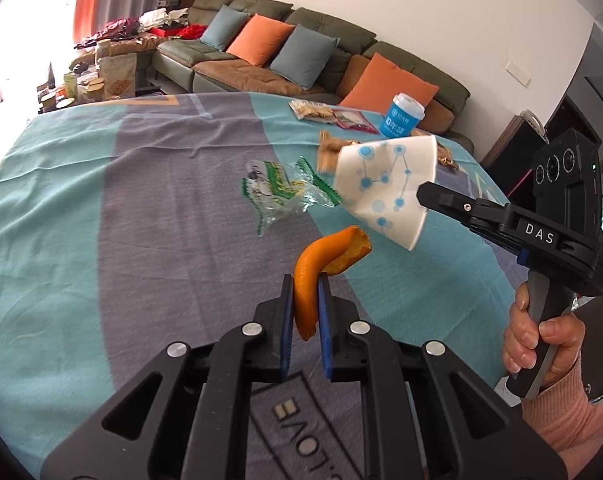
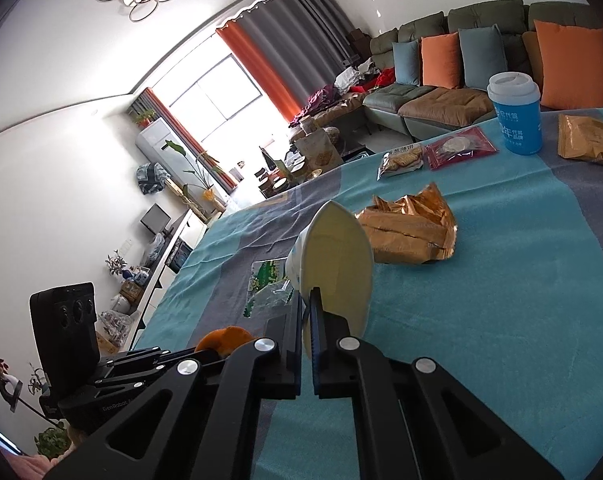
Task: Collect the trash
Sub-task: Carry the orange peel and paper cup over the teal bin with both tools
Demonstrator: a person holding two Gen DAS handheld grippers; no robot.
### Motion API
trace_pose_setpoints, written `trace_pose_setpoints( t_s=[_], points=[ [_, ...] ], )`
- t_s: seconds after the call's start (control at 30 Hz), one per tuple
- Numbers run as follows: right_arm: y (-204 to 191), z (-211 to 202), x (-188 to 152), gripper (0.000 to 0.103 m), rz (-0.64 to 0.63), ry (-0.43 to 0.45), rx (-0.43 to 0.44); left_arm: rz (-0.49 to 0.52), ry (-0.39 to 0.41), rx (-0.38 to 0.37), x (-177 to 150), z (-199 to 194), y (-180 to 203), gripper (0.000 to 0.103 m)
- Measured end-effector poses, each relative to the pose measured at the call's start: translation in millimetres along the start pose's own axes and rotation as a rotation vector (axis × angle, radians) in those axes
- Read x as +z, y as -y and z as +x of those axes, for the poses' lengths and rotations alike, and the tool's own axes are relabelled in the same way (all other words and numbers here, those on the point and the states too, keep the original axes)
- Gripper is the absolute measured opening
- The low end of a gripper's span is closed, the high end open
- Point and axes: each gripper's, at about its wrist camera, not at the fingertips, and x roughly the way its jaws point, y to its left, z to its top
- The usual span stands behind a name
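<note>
My left gripper [image 1: 305, 284] is shut on a curled orange peel [image 1: 321, 256] and holds it above the table. My right gripper [image 2: 307, 300] is shut on the rim of a white paper cup with blue dots [image 1: 385, 188], held tilted on its side just right of the peel; its open mouth [image 2: 337, 264] faces the right wrist camera. The peel [image 2: 225, 338] also shows at the lower left of the right wrist view. A clear green-printed wrapper [image 1: 281, 192] lies on the cloth beyond the peel.
The table wears a teal and grey cloth [image 1: 101, 200]. At its far side lie a gold foil bag [image 2: 413, 228], a cracker pack [image 2: 401, 162], a red snack packet [image 2: 459, 146], another gold bag [image 2: 589, 140] and an upright blue cup with lid [image 2: 515, 116]. A sofa [image 1: 261, 68] stands behind.
</note>
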Motion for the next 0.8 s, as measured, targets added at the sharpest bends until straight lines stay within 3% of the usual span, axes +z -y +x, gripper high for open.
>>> trace_pose_setpoints(
  t_s=[0.37, 0.8],
  points=[
    [-20.5, -14.3, -2.3, 0.003, -0.034, 0.019, 0.038, -0.050, 0.058, 0.033, -14.8, -41.4, -21.4, 0.012],
    [-67.7, 8.3, -14.0, 0.003, -0.115, -0.042, 0.172, -0.098, 0.110, 0.103, -31.0, -82.5, -43.0, 0.012]
  ],
)
